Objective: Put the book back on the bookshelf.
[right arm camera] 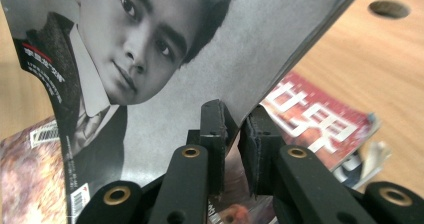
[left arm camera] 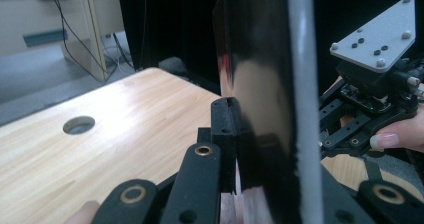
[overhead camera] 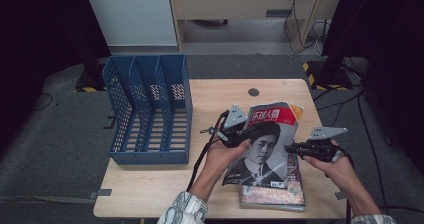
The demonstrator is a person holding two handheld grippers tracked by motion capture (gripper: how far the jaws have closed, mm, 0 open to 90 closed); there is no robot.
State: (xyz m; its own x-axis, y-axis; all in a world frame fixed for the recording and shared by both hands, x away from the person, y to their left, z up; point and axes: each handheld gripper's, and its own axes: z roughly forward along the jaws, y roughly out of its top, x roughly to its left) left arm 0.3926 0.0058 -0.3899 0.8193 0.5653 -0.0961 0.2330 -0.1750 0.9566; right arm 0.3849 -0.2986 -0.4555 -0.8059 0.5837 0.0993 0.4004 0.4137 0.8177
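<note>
Magazine [overhead camera: 267,144] lifted off the table: in the high view we have the portrait-cover issue raised and tilted, its left edge in the left gripper [overhead camera: 231,134] and its right edge in the right gripper [overhead camera: 295,148]. Below it a small stack of magazines [overhead camera: 280,194] lies at the near right of the wooden table [overhead camera: 210,104], and the blue three-slot file rack [overhead camera: 147,109] stands empty at the left, well apart from the lifted copy. We judge the pick-up done and the filing not yet done; carrying the copy over and sliding it upright into a slot is what is left, then the rest of the stack.

In the left gripper view, we see the magazine edge-on [left arm camera: 260,109], standing nearly upright between the jaws, which are closed tight on it; the right gripper [left arm camera: 340,134] shows beyond.

In the right gripper view, our jaws are pinched on the cover's [right arm camera: 165,59] lower edge, the pads pressing the paper from both sides. A red-titled magazine [right arm camera: 315,129] lies on the table beneath, so we reckon at least that one waits its turn.
</note>
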